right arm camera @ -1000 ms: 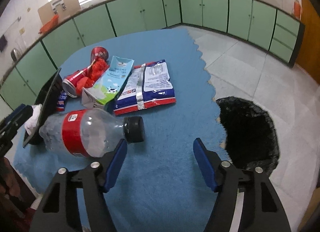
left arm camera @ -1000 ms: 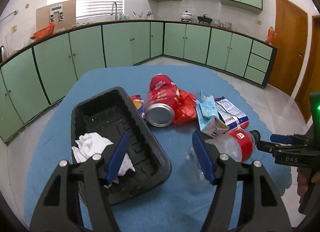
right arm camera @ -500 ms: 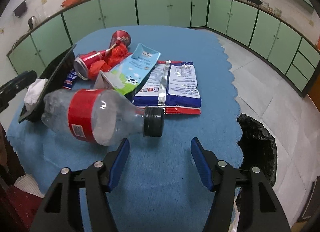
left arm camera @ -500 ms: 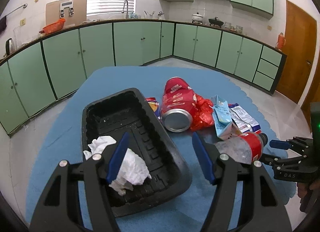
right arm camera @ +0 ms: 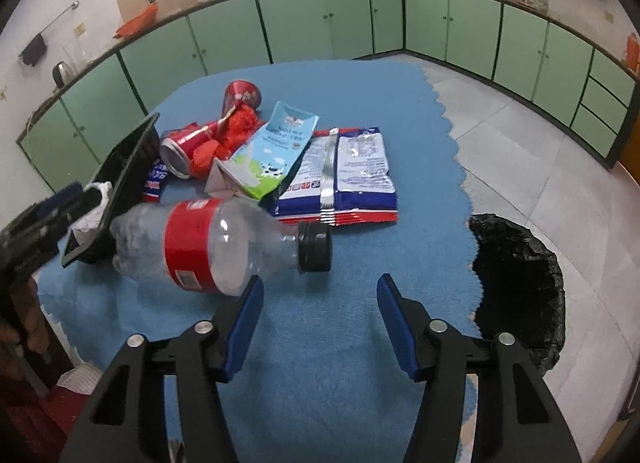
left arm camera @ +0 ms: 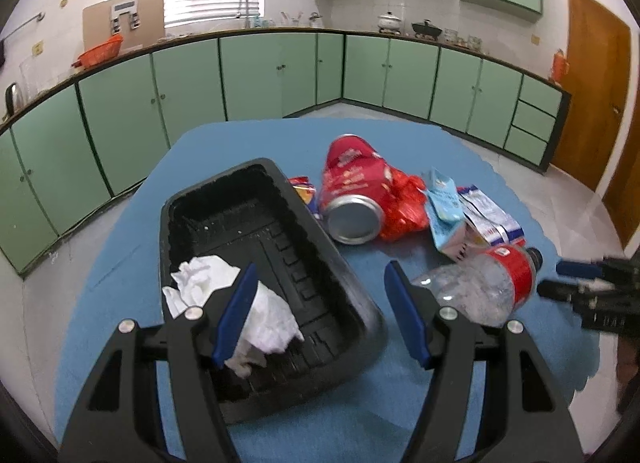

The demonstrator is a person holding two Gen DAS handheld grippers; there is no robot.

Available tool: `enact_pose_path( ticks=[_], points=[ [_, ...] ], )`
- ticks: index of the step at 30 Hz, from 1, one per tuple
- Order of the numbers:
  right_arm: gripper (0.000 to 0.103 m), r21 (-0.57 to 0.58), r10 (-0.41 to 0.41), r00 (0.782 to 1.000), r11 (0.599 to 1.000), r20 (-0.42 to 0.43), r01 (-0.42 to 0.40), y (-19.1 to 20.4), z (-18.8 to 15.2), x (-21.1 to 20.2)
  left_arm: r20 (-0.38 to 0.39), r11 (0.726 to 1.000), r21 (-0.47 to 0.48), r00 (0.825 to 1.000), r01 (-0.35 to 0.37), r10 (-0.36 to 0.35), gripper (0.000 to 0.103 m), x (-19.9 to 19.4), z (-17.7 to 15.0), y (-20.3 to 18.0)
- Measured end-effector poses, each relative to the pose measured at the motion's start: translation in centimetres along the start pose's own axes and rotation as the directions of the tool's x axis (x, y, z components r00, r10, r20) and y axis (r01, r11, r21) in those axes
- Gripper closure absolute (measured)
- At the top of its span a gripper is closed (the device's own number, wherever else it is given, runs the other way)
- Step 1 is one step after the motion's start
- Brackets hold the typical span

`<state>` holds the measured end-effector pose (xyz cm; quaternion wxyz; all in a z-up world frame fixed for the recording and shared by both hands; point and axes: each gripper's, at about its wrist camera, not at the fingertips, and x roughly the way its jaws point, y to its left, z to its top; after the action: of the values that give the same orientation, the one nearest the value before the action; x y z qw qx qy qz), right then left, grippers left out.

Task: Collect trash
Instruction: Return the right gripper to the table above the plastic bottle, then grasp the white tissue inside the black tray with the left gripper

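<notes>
A clear plastic bottle [right arm camera: 208,243] with a red label and a black cap [right arm camera: 316,247] lies on its side on the blue tablecloth [right arm camera: 360,75]. My right gripper [right arm camera: 320,303] hovers just short of the cap. Its jaws are closing with nothing between them. Beyond the bottle lie a milk carton [right arm camera: 272,155], a blue snack bag [right arm camera: 344,175], a red can [right arm camera: 184,147] and a red plastic bag [right arm camera: 236,123]. My left gripper [left arm camera: 320,303] stands open over the right wall of a black tray [left arm camera: 260,231]. A crumpled tissue [left arm camera: 216,287] lies in the tray.
A bin lined with a black bag [right arm camera: 520,283] stands on the tiled floor off the table's right edge. A red paper cup [right arm camera: 240,95] lies behind the can. Green cabinets [left arm camera: 280,75] ring the room, and a wooden door [left arm camera: 592,83] is at the far right.
My left gripper has shifted, so the tray's right wall now sits between its fingers. My right gripper has swung towards the bottle's cap and its jaws have narrowed slightly.
</notes>
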<state>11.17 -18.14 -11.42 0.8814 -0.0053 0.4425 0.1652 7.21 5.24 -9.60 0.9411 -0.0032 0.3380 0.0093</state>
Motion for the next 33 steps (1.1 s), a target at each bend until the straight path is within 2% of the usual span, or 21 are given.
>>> enact_pose_path(
  ticks=[12,20,26,33],
  points=[
    [0.045,0.029,-0.007,1.000,1.000,0.015,0.007,-0.5,-0.2,-0.5,-0.045,0.995,0.081,0.998,0.051,-0.048,0.039,-1.4,-2.5,-2.6],
    [0.045,0.037,-0.006,1.000,0.999,0.024,0.005,-0.9,-0.3,-0.5,-0.077,0.995,0.045,0.993,0.092,-0.088,0.044,0.1,-2.9,-2.6],
    [0.045,0.074,-0.019,1.000,0.997,0.025,0.017,-2.0,-0.2,-0.7,-0.078,0.984,0.062,0.984,0.166,-0.161,0.044,0.0,-2.7,-3.9],
    [0.045,0.102,0.007,1.000,0.995,0.022,-0.009,-2.6,0.0,-1.0,-0.063,0.984,0.069,0.985,0.163,-0.159,0.044,-0.3,-2.3,-3.7]
  ],
)
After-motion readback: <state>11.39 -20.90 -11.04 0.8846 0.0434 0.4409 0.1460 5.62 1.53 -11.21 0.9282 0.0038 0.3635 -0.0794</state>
